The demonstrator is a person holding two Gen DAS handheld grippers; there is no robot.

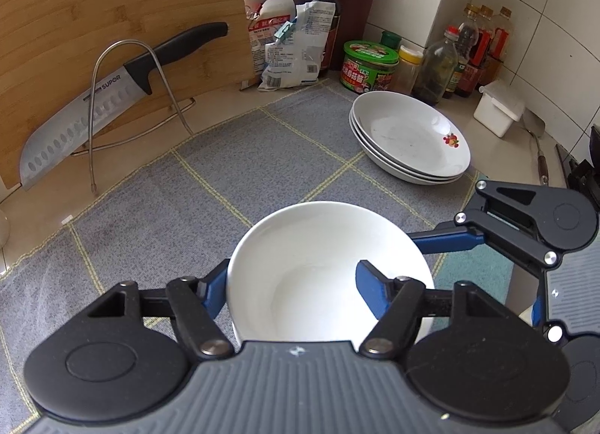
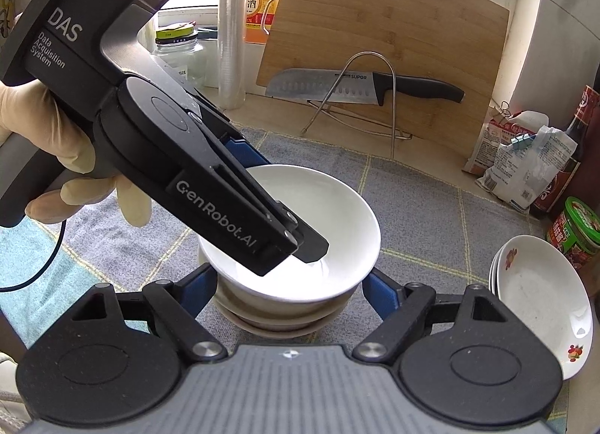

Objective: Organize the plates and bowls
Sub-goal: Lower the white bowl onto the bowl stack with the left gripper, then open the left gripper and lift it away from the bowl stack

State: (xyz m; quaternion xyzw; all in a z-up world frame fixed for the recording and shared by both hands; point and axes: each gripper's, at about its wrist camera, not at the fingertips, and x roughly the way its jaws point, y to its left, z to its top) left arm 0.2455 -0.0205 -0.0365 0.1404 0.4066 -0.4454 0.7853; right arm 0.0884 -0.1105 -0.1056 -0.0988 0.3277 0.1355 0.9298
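A white bowl (image 1: 311, 265) tops a stack of bowls (image 2: 281, 316) on the grey checked cloth (image 1: 225, 156). My left gripper (image 1: 290, 293) is open astride the bowl's near-left rim: one blue finger (image 1: 212, 293) is outside the wall and the other (image 1: 371, 291) is inside, away from the wall. Seen from the right wrist, that inner finger (image 2: 311, 246) dips into the top bowl (image 2: 337, 216). My right gripper (image 2: 288, 284) is open with a blue finger (image 2: 197, 284) on each side of the stack, close to it. Stacked white plates (image 1: 408, 138) with a red flower print sit to the right.
A large knife (image 1: 112, 96) rests in a wire rack against a bamboo cutting board (image 1: 112, 3) behind the cloth. Bags, sauce bottles (image 1: 483, 48), a green-lidded tub (image 1: 369, 66) and a white box (image 1: 497, 109) line the tiled back wall. A gloved hand (image 2: 22, 126) holds the left tool.
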